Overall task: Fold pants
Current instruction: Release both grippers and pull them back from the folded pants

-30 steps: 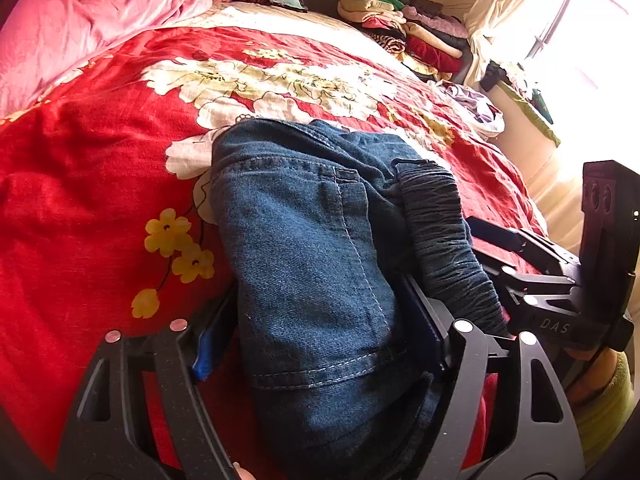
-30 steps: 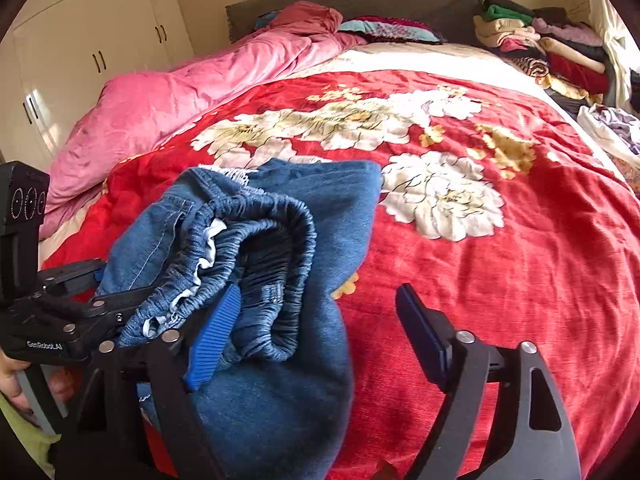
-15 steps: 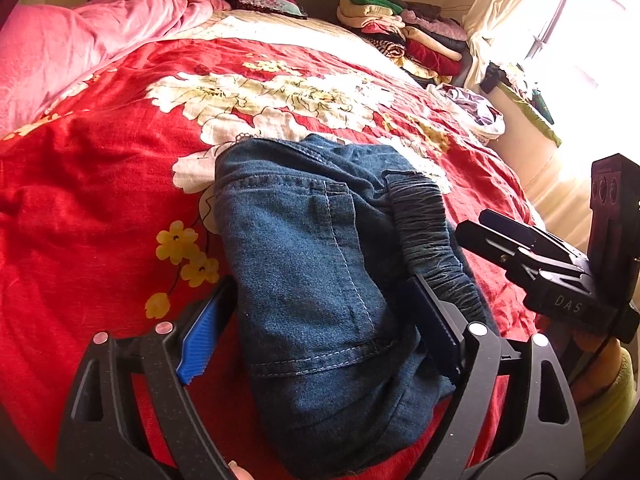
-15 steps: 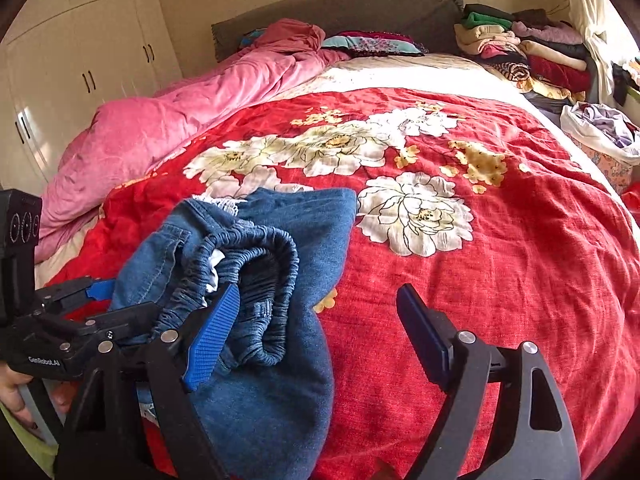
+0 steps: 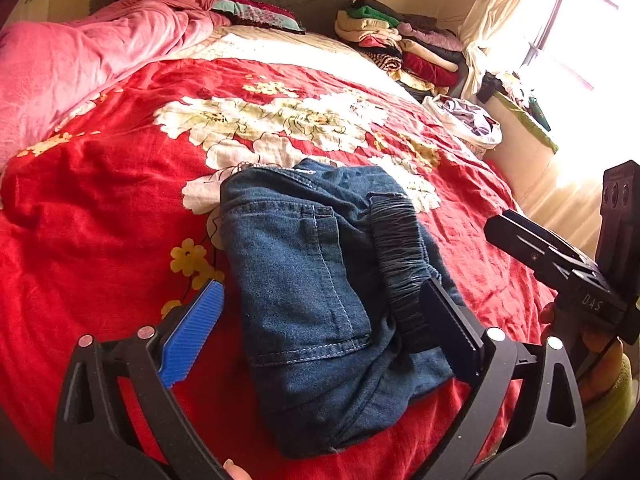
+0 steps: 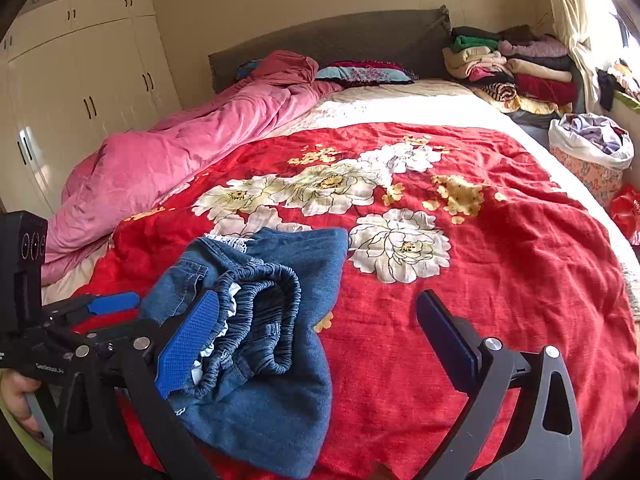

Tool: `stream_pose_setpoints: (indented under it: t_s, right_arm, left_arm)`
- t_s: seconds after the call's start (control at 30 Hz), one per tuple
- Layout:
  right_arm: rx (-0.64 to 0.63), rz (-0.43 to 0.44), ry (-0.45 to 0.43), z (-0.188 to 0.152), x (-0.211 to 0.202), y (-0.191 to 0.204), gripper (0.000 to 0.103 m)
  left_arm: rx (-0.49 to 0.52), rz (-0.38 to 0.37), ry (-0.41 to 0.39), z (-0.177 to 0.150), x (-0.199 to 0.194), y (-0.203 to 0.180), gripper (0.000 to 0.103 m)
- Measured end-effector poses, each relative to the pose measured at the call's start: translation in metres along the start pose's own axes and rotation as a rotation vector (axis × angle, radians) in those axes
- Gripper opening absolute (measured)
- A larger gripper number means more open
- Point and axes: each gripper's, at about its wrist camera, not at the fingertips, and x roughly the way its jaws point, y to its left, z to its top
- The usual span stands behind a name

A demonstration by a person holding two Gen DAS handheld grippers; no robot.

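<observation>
Bright daylight from the blown-out window (image 5: 580, 36) at right, glare washing the pale curtain (image 5: 496, 12), red floral bedspread (image 5: 100, 240) vivid and sharp, soft shadows, strong fisheye bending, dark vignetted corners in both views

Dark blue denim pants (image 5: 320, 280) sit between the fingers, on a bright red bedspread (image 6: 500, 260) with cream and yellow flowers. Pink quilt (image 6: 180, 160) way beyond them.

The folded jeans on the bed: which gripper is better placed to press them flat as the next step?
Probably left. The left gripper is open with the folded jeans between its fingers; the right gripper, also open, has only their waistband side at its left finger.
</observation>
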Motion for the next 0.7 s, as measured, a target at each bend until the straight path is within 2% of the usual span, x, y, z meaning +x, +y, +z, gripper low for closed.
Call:
stream_pose_setpoints:
  t_s: [0.37, 0.57, 0.7]
  right_arm:
    - [-0.021, 0.025, -0.045, -0.007, -0.04, 0.014, 0.098]
    - [-0.051, 0.013, -0.076, -0.017, -0.066, 0.026, 0.098]
    - [-0.066, 0.005, -0.068, -0.029, -0.076, 0.029, 0.098]
  left_arm:
    - [0.028, 0.069, -0.082, -0.009, -0.044, -0.012, 0.093]
    - [0.021, 0.087, -0.106, -0.024, -0.067, -0.015, 0.093]
    - [0.037, 0.104, -0.107, -0.036, -0.079, -0.018, 0.093]
